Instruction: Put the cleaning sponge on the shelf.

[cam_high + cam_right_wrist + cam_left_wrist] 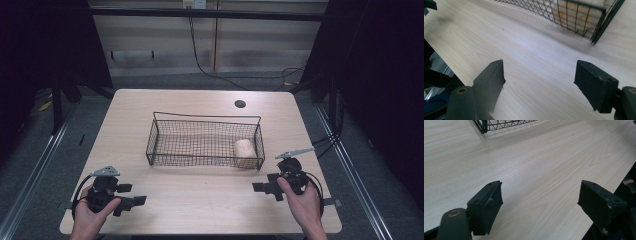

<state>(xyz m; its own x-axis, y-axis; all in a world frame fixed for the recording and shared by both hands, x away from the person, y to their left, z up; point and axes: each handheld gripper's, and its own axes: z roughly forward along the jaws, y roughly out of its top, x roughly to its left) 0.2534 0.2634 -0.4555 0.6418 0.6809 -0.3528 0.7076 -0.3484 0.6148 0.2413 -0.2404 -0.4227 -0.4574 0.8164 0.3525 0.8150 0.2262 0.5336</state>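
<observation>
Table [200, 200] is holding a wire basket [160, 137] mid-way, with a tan roll [244, 148] sitting in its right end, long axis running front to back. Right gripper [261, 187] is resting nearer, roll lying ahead of it; left gripper [132, 201] well apart. Both are sitting with jaws spread, empty.

Left claw [134, 203] and right claw [261, 188], hand-held, both gape wide, tips facing inward.

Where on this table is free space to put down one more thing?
Free: the wide strip of table between the wire basket and the near edge, between the left tool and right tool. Also the far strip between basket and the round hole. Inside the basket, only the right end is taken, by a beige roll.
</observation>
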